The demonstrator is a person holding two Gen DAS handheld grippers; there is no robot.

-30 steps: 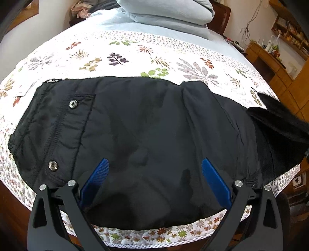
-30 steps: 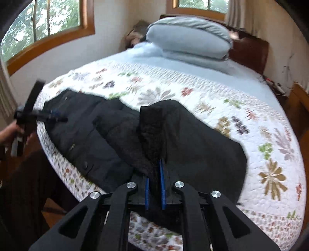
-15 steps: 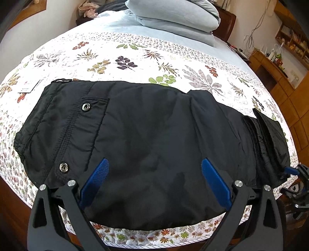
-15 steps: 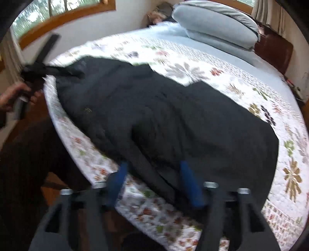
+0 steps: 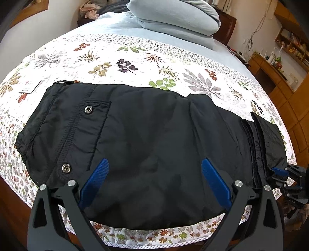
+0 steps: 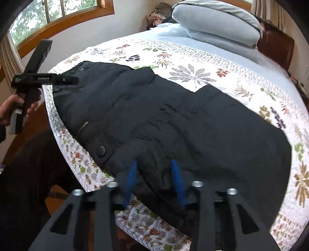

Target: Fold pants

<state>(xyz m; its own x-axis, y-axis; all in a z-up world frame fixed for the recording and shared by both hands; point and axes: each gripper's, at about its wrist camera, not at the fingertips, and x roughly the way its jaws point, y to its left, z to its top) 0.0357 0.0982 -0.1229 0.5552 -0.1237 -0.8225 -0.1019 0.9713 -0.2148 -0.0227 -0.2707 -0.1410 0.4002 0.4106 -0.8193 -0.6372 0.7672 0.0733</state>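
Observation:
Black pants [image 5: 146, 139] lie folded flat across the near edge of the bed, waistband with two snap buttons at the left, folded leg ends at the right. My left gripper [image 5: 154, 168] is open and empty, hovering just above the pants' near middle. My right gripper [image 6: 154, 166] is open with a small ridge of the pants' near edge between its blue fingers, not clamped. In the right wrist view the pants [image 6: 173, 119] stretch across the quilt. The right gripper also shows in the left wrist view [image 5: 285, 173] at the leg end.
The bed has a floral quilt [image 5: 135, 63] with folded grey bedding and pillows [image 5: 177, 17] at the head. A white paper tag [image 5: 29, 86] lies left of the waistband. Wooden shelves and a desk [image 5: 280, 58] stand to the right. A window [image 6: 58, 15] is on the far wall.
The right gripper carried the leg fabric down onto the pants, opened and let go. The pants now lie flat. The left gripper stayed open and drew back a little.

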